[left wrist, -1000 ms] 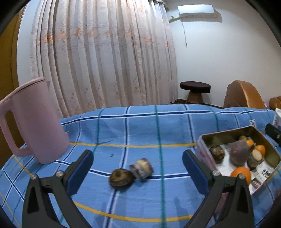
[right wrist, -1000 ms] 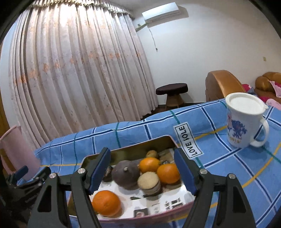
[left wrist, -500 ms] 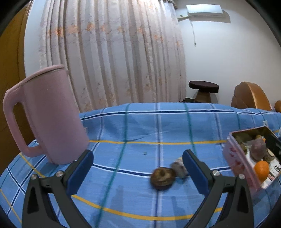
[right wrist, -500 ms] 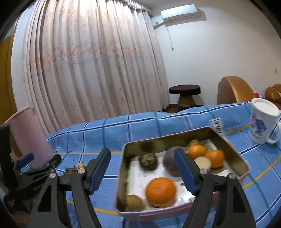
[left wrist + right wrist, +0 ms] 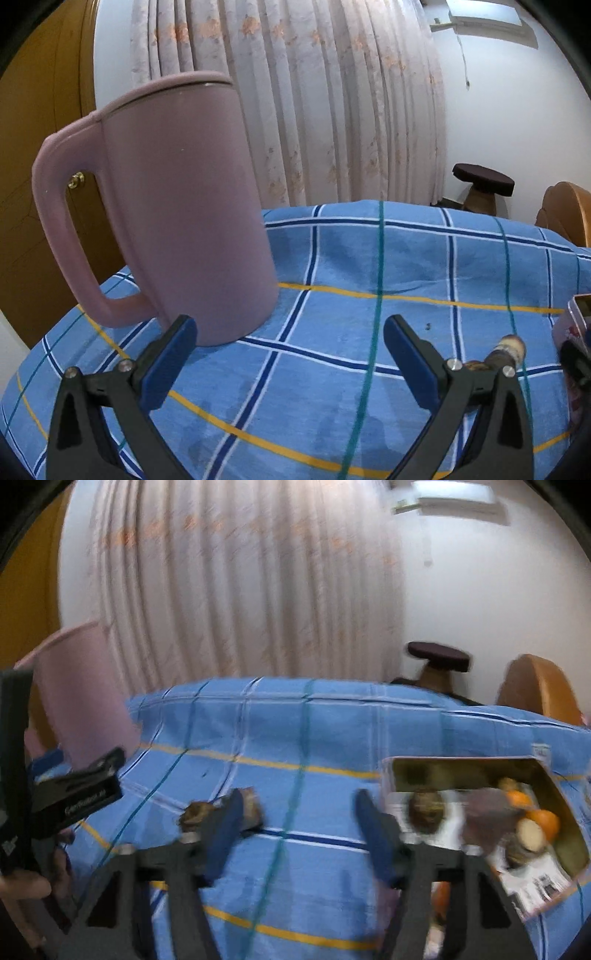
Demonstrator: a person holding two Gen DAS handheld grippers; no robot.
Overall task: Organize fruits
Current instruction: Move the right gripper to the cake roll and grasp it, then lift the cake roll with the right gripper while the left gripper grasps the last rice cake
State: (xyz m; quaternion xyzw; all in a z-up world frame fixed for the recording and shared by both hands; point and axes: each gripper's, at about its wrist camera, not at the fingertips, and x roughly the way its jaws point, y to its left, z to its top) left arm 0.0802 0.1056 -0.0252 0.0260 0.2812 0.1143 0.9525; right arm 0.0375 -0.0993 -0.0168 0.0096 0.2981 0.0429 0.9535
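Note:
Two small brown fruits (image 5: 199,810) lie side by side on the blue checked cloth, just behind the left finger of my right gripper (image 5: 299,823). Its jaws are closing with nothing between them, only cloth. The view is blurred. To its right stands a metal tin (image 5: 458,762) holding oranges (image 5: 543,818) and several brown fruits. My left gripper (image 5: 290,347) stands open over bare cloth, close in front of a pink jug (image 5: 177,206). In the left wrist view the loose fruits (image 5: 511,347) peek out beside its right finger, and the tin's corner (image 5: 576,310) shows at the right edge.
The tall pink jug (image 5: 85,686) stands at the table's left end. The left gripper's body (image 5: 74,794) and a hand (image 5: 22,886) fill the left side of the right wrist view. Behind the table are curtains, a dark stool (image 5: 484,181) and a brown chair (image 5: 535,686).
Both grippers have swung left across the table. The jug now looms large before the left gripper, and the tin has slid to the right in both views. The right gripper's jaws have narrowed.

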